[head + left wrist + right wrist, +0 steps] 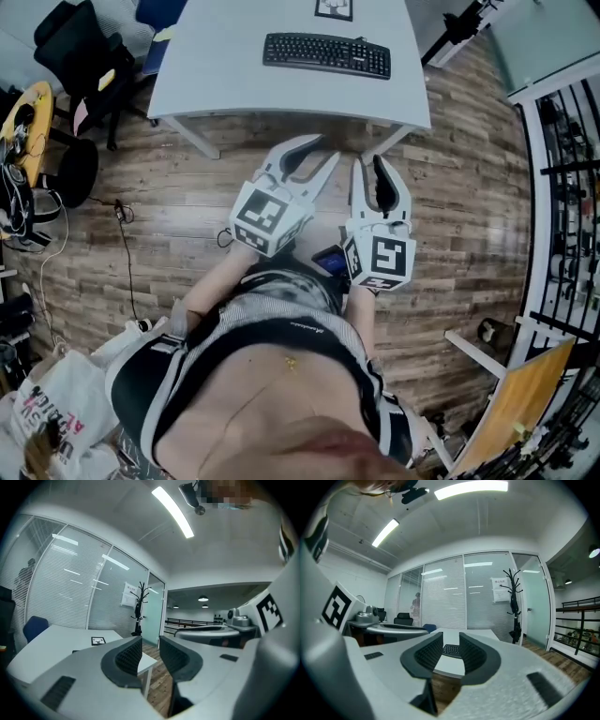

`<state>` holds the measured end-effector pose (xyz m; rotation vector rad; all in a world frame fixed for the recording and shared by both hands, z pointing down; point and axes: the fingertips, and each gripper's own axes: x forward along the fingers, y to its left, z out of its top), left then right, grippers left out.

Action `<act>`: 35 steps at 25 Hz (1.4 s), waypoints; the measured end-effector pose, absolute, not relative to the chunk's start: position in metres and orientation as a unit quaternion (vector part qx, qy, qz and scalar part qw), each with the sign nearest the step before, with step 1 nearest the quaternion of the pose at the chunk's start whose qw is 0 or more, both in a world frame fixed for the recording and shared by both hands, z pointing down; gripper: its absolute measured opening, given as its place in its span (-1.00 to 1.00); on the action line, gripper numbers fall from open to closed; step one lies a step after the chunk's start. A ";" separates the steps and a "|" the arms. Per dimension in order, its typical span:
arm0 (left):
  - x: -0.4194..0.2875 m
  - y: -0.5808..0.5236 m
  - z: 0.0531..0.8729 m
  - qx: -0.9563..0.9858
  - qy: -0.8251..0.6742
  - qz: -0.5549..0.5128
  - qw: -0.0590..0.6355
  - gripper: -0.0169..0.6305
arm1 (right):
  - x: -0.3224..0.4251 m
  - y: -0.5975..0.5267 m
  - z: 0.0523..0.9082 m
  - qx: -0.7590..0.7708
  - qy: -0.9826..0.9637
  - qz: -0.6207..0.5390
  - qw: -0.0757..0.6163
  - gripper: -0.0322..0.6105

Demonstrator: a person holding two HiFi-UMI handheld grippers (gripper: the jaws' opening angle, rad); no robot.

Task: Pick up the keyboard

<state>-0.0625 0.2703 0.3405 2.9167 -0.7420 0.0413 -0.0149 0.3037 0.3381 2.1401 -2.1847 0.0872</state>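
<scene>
Two grippers are being held out in front of the person, above the wooden floor (187,206) and short of the white surface (225,84). In the head view the left gripper (324,150) is being pointed toward the near edge of the surface, with its marker cube on the side nearest the person. The right gripper (369,161) is being held just beside it, with a strip of floor showing between the two.

The jaws of the left gripper are being kept partly apart. A narrow gap is showing between the ribbed pads and nothing is being gripped there; only a corner of the surface and some floor are being seen through it. The jaws of the right gripper are being kept at a similar narrow opening, also with nothing between the pads. In the right gripper view the distant keyboard (326,54) is being framed by that gap.

The keyboard is lying flat on the surface, toward its right half in the head view. Its long side is running along the near edge, and it is well apart from both grippers. A small square marker card (334,8) is lying just beyond it. A black office chair (80,47) is standing to the left of the surface. A coat stand (513,602) is being seen against the glass partition.
</scene>
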 end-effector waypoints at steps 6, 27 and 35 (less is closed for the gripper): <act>-0.051 0.231 0.341 0.970 -0.233 0.020 0.065 -0.66 | -0.008 0.262 0.337 0.703 -0.709 0.031 0.042 -0.56; -0.045 0.157 0.352 0.974 -0.211 0.017 0.080 -0.66 | -0.007 0.187 0.348 0.709 -0.702 0.041 0.055 -0.56; -0.055 0.147 0.348 0.974 -0.214 0.013 0.080 -0.66 | -0.016 0.175 0.340 0.708 -0.703 0.035 0.057 -0.56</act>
